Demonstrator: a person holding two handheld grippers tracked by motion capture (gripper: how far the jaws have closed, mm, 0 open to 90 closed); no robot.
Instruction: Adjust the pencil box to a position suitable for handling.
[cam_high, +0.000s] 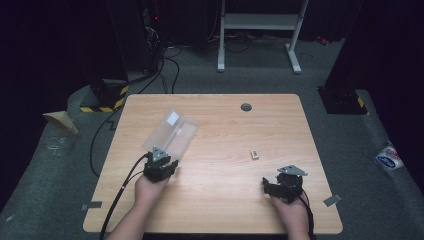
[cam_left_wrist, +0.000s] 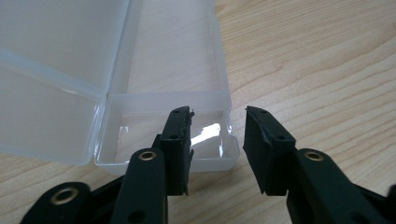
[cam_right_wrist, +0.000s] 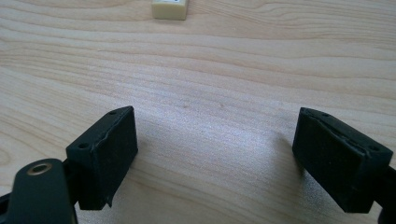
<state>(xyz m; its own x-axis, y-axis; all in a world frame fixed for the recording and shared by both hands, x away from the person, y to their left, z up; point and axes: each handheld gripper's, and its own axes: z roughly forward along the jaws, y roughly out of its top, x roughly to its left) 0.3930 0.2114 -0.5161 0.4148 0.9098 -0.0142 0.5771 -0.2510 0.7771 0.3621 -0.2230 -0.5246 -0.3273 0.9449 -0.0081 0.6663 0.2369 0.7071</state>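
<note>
A clear plastic box (cam_high: 172, 132) lies open on the wooden table (cam_high: 225, 200), left of centre, its lid (cam_left_wrist: 60, 51) folded out beside the shallow base (cam_left_wrist: 177, 60). My left gripper (cam_high: 161, 160) sits at the box's near end. In the left gripper view, this gripper (cam_left_wrist: 218, 119) straddles the base's near corner: one jaw is inside the base and the other outside, and the thin wall stands between them untouched. My right gripper (cam_high: 280, 181) rests at the front right, open wide over bare wood (cam_right_wrist: 215, 126). A small cream block (cam_high: 255, 154) (cam_right_wrist: 170, 8) lies a short way ahead of it.
A round cable hole (cam_high: 246, 107) sits near the table's far edge. Tape pieces mark the front corners (cam_high: 91, 205) (cam_high: 332, 200). Cables run over the floor at the left, a white desk frame (cam_high: 260, 22) stands behind, and a plastic bag (cam_high: 389, 157) lies on the floor at the right.
</note>
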